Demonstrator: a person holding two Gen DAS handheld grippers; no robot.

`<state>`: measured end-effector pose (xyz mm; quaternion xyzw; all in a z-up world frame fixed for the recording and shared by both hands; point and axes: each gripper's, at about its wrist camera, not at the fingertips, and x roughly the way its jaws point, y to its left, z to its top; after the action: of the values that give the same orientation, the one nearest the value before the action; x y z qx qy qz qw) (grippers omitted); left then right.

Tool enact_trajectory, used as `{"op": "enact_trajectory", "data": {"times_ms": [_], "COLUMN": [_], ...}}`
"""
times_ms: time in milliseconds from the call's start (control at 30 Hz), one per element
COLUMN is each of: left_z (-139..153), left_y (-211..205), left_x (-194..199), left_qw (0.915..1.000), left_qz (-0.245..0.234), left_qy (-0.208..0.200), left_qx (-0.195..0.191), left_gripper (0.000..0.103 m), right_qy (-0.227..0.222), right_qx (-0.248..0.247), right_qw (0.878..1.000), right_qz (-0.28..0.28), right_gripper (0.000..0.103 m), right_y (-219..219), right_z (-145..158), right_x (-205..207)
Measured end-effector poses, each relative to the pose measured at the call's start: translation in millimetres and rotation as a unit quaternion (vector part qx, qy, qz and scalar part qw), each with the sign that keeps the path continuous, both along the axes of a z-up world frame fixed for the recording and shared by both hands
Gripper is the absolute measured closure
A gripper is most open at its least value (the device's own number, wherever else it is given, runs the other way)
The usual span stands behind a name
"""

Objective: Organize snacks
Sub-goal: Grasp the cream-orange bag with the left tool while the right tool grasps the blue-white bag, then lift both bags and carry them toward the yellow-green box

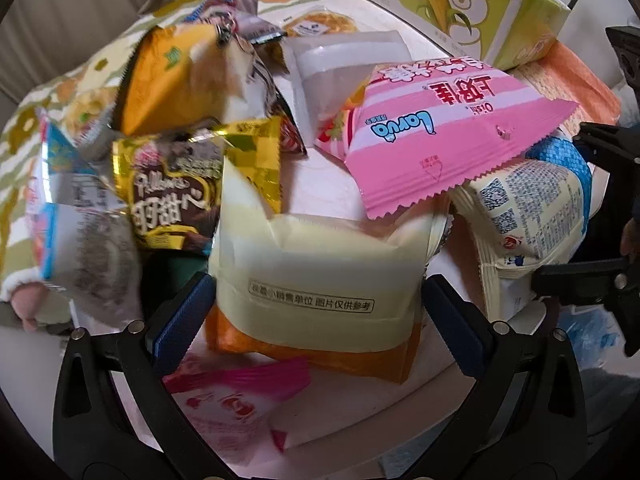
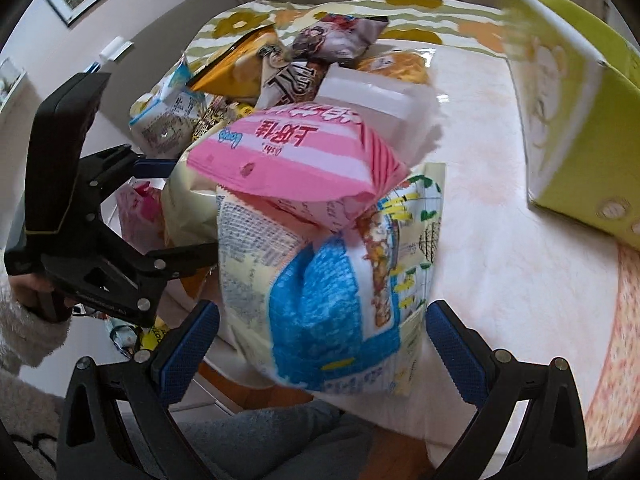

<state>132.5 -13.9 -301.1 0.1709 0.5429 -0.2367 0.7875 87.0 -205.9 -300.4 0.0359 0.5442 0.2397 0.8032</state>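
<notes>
I find my left gripper (image 1: 318, 312) spread wide, its blue pads (image 1: 184, 316) standing either side of a cream-and-orange packet (image 1: 316, 280) with no firm clamp visible; the packet sits upright between them near the tabletop's near edge. My right gripper (image 2: 322, 334) is likewise released, its fingers (image 2: 454, 344) flanking a blue-and-cream bag (image 2: 336, 292) that stands at the near edge of the tabletop (image 2: 500, 208); whether the pads touch the bag I cannot tell. A pink striped packet (image 1: 436, 128) lies across the tops of both bags. Behind it, toward the middle of the tabletop, sits a white translucent container (image 1: 352, 60), and to the left a heap: a gold chocolate packet (image 1: 176, 196), an orange bag (image 1: 172, 80) and a dark wrapper (image 1: 256, 28). A green carton with a bear print (image 1: 472, 0) stands at the far right corner. A pink wrapper (image 1: 236, 392) lies flat below the left gripper.
</notes>
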Motion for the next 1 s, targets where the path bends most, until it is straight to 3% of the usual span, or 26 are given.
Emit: {"op": "enact_trajectory", "data": {"times_ms": [567, 800, 933, 1000], "left_z": [-10.7, -16.1, -12.2, -8.7], "left_y": [-39.7, -49.4, -43.4, -38.0], "left_x": [-10.0, -4.6, -1.1, -2.2], "left_qw": [0.9930, 0.9904, 0.9917, 0.9925], "left_qz": [-0.046, -0.065, -0.060, -0.057], "left_qy": [-0.061, -0.053, -0.055, -0.055], "left_qx": [0.090, 0.110, 0.100, 0.093], "left_gripper": [0.000, 0.002, 0.019, 0.024], "right_qy": [0.000, 0.000, -0.001, 0.002], "right_qx": [0.022, 0.031, 0.038, 0.049], "right_qw": [1.000, 1.000, 0.999, 0.999], "right_qz": [0.005, -0.005, -0.013, -0.012], "right_gripper": [0.000, 0.000, 0.001, 0.011], "right_y": [-0.1, -6.4, -10.4, -9.9], "right_z": [-10.3, -9.0, -9.4, -9.0], "right_x": [9.7, 5.7, 5.6, 5.3]}}
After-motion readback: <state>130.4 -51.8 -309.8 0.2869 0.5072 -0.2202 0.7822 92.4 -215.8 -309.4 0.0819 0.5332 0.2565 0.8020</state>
